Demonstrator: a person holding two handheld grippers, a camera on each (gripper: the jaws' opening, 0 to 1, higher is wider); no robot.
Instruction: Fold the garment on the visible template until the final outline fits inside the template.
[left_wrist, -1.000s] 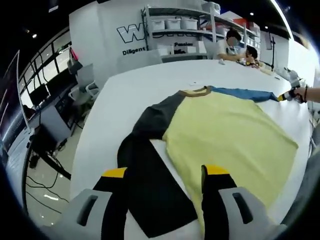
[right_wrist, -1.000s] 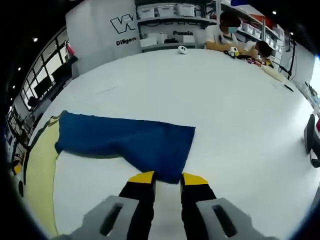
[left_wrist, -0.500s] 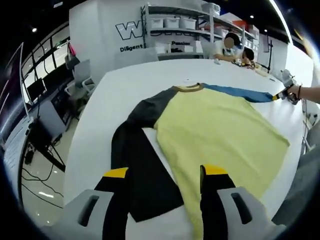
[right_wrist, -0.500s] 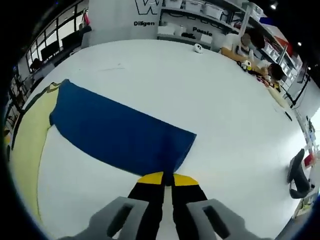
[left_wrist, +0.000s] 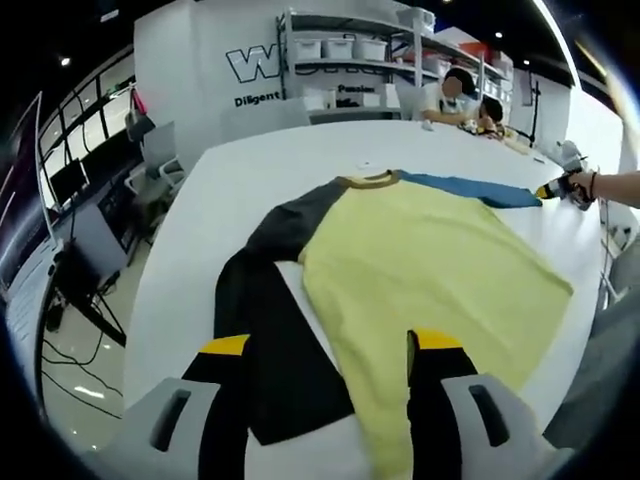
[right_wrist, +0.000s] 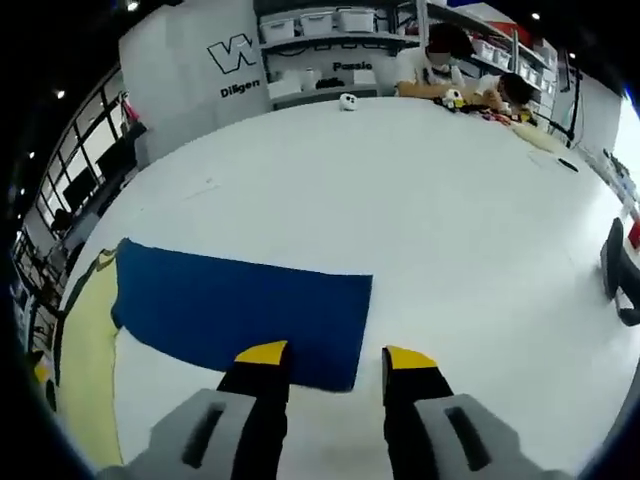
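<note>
Two grippers hover over the flat yellow shirt (left_wrist: 430, 260); left gripper (left_wrist: 330, 345) jaws spread wide above the black sleeve (left_wrist: 270, 330); right gripper (right_wrist: 325, 355) jaws parted, empty, at the blue sleeve (right_wrist: 240, 305) cuff; pinch both cuffs squarely, then fold inward.

**Yellow shirt, mismatched sleeves, white counter**

The shirt (left_wrist: 430, 270) has a pale yellow body, a tan collar (left_wrist: 372, 180), one black sleeve (left_wrist: 275, 340) and one blue sleeve (right_wrist: 240, 310). The counter (right_wrist: 420, 200) under it is plain white. Both grippers are grey with black fingers (left_wrist: 225, 420) tipped in yellow, left (left_wrist: 330, 345) and right (right_wrist: 325, 355) alike. The back wall (left_wrist: 200, 60) is white with dark lettering.
</note>
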